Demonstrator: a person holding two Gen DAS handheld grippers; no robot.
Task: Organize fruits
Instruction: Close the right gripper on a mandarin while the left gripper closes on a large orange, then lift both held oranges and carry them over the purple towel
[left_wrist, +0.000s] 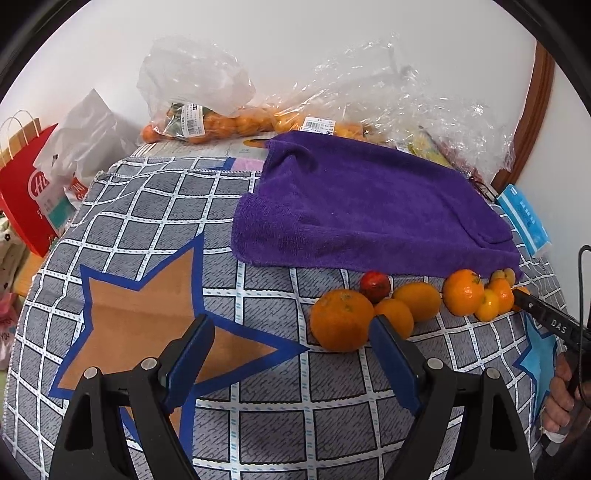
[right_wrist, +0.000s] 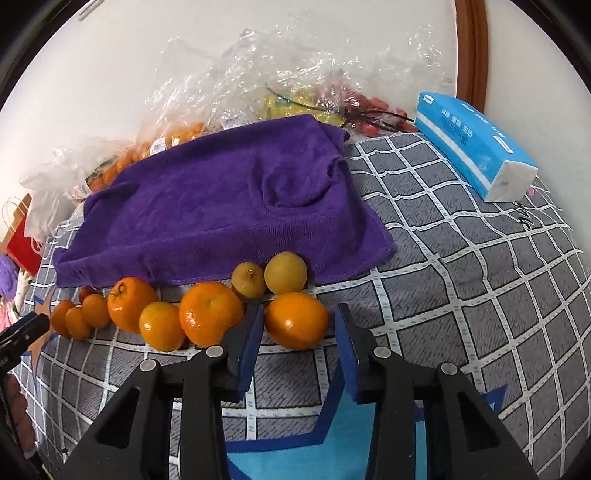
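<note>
Surroundings: a purple towel is spread at 12 o'clock behind the fruit row; a tissue pack is seen at 2 o'clock.
Bags: oranges are held in clear plastic bags at the wall.
Fruit: an orange is flanked by the right gripper, its fingers spread, contact unclear.
Left gripper: spread wide, nothing held, the big orange at 1 o'clock.

Each hand-held gripper, left and right, has glossy black plastic arms with round silver screws and flat blue fingers. The right one carries white "DAS" lettering and a thin black cable; bare skin shows on the hand.
</note>
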